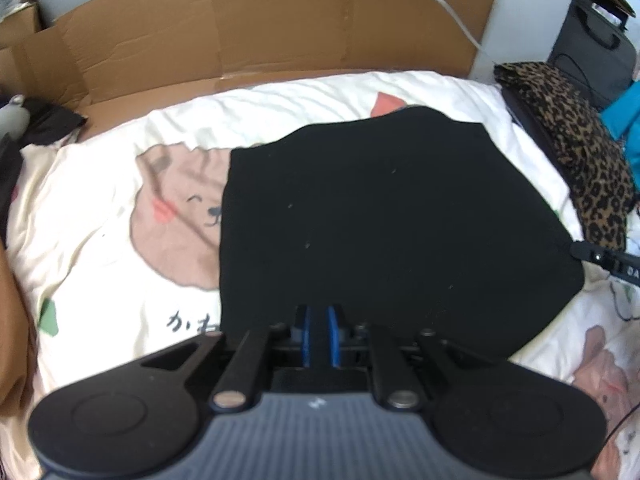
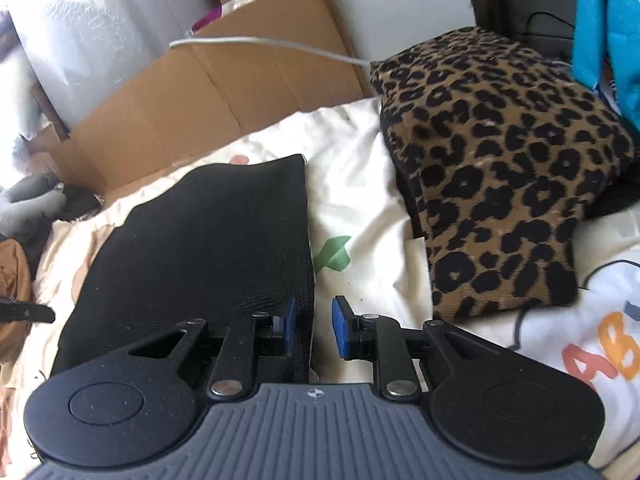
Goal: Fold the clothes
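Observation:
A black garment [image 1: 380,216] lies folded flat on a cream bedsheet [image 1: 100,208] printed with cartoon animals. My left gripper [image 1: 319,334] is at the garment's near edge; its blue pads stand close together with black cloth between them. In the right wrist view the same garment [image 2: 208,240] lies left of centre. My right gripper [image 2: 314,328] is open at the garment's near right corner, its left pad over the cloth edge and its right pad over the bare sheet [image 2: 360,208]. The right gripper's tip [image 1: 600,258] shows at the garment's right edge in the left wrist view.
A folded leopard-print garment [image 2: 500,176] lies to the right of the black one, also in the left wrist view [image 1: 580,152]. Flattened cardboard [image 1: 260,28] stands behind the bed. A grey cable [image 2: 260,44] crosses it. Dark bags [image 1: 592,40] and blue fabric [image 2: 608,28] are at far right.

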`<state>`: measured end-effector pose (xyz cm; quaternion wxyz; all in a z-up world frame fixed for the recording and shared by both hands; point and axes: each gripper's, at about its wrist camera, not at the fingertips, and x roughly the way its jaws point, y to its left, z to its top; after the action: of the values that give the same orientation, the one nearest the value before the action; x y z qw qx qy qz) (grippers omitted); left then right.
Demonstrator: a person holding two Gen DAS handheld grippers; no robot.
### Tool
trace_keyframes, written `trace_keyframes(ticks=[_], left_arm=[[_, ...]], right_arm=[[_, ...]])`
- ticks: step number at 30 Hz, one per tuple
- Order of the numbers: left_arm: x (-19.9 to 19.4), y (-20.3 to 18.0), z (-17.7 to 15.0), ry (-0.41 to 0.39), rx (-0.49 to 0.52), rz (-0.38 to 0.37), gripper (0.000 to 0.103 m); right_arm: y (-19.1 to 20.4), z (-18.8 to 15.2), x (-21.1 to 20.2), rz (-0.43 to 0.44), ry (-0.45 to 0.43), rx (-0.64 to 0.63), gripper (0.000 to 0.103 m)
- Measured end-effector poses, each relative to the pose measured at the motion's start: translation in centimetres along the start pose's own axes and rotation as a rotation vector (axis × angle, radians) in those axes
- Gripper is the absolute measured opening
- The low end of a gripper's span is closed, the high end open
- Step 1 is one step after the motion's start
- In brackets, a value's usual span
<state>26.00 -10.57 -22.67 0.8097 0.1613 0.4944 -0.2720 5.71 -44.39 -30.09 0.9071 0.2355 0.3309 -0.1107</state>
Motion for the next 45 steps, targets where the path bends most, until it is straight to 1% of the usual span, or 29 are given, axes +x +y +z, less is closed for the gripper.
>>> trace_keyframes(ticks=[3, 6, 8, 9, 10, 12, 17, 20, 21, 23, 24, 26, 28, 29, 31, 32, 35, 36, 38, 39, 41, 43, 45], left_arm=[[-0.2, 0.2, 0.9, 0.018, 0.032, -0.009, 0.011], [-0.6, 0.5, 0.7, 0.039, 0.057, -0.027, 0.011], [-0.8, 0.8, 0.1, 0.043, 0.064, -0.038, 0.013], [-0.9, 1.0, -0.3, 0.043, 0.065, -0.043, 0.014], [-1.0, 1.0, -0.8, 0.04, 0.07, -0.042, 0.017], [-1.2, 1.2, -1.9, 0.035, 0.078, -0.039, 0.02], [-0.9, 2.3, -5.1, 0.061, -0.006, -0.007, 0.021], [-1.1, 2.8, -6.6, 0.064, -0.034, -0.012, 0.021], [-1.3, 2.9, -6.9, 0.058, -0.033, -0.021, 0.022], [-1.8, 3.0, -7.5, 0.03, -0.027, -0.036, 0.031], [-1.9, 3.1, -7.6, 0.024, -0.024, -0.05, 0.038], [-1.7, 3.6, -7.4, 0.042, -0.08, -0.045, 0.036], [-1.9, 4.4, -7.1, 0.005, -0.131, -0.056, 0.035], [-2.0, 4.5, -7.1, -0.008, -0.139, -0.065, 0.035], [-1.7, 4.8, -7.1, -0.007, -0.164, -0.076, 0.035], [-1.5, 5.0, -7.2, -0.005, -0.181, -0.081, 0.035], [-0.9, 5.0, -7.4, 0.002, -0.204, -0.102, 0.035], [-0.7, 4.9, -7.5, 0.006, -0.206, -0.109, 0.035], [-0.3, 4.5, -7.8, 0.018, -0.195, -0.122, 0.035], [-0.1, 4.3, -7.9, 0.024, -0.189, -0.128, 0.035], [0.2, 4.0, -8.2, 0.035, -0.182, -0.136, 0.036], [0.4, 4.0, -8.5, 0.036, -0.184, -0.139, 0.037], [0.6, 4.0, -8.7, 0.036, -0.18, -0.14, 0.037]], right_arm=[[0.1, -0.1, -0.5, 0.014, 0.018, 0.02, 0.024], [0.2, -0.3, -0.9, 0.027, 0.036, 0.041, 0.027], [0.3, -0.4, -1.2, 0.036, 0.049, 0.054, 0.034], [0.3, -0.4, -1.3, 0.04, 0.055, 0.061, 0.036], [0.4, -0.5, -1.5, 0.045, 0.061, 0.068, 0.041], [0.5, -0.6, -1.7, 0.054, 0.073, 0.082, 0.041], [0.2, -1.3, -1.2, 0.09, 0.139, 0.151, 0.041], [0.2, -1.7, -0.5, 0.111, 0.178, 0.192, 0.041], [0.1, -1.8, -0.2, 0.113, 0.19, 0.218, 0.041], [-0.2, -2.2, 0.3, 0.118, 0.208, 0.277, 0.041], [-0.5, -2.4, 0.5, 0.129, 0.213, 0.313, 0.041], [-0.9, -2.9, 1.0, 0.148, 0.224, 0.378, 0.041], [-1.1, -3.4, 1.4, 0.162, 0.238, 0.427, 0.041], [-1.1, -3.7, 1.5, 0.168, 0.245, 0.449, 0.042], [-1.3, -4.4, 2.0, 0.184, 0.257, 0.497, 0.043], [-1.6, -4.6, 2.2, 0.193, 0.253, 0.53, 0.046], [-2.5, -5.2, 2.5, 0.222, 0.234, 0.653, 0.047], [-2.9, -5.3, 2.7, 0.247, 0.238, 0.698, 0.047], [-3.6, -5.5, 3.3, 0.301, 0.248, 0.786, 0.047], [-3.9, -5.6, 3.6, 0.313, 0.257, 0.82, 0.047], [-4.0, -5.5, 4.1, 0.315, 0.262, 0.842, 0.047], [-3.5, -4.9, 4.3, 0.302, 0.251, 0.811, 0.045], [-3.0, -4.3, 4.3, 0.279, 0.241, 0.772, 0.032]])
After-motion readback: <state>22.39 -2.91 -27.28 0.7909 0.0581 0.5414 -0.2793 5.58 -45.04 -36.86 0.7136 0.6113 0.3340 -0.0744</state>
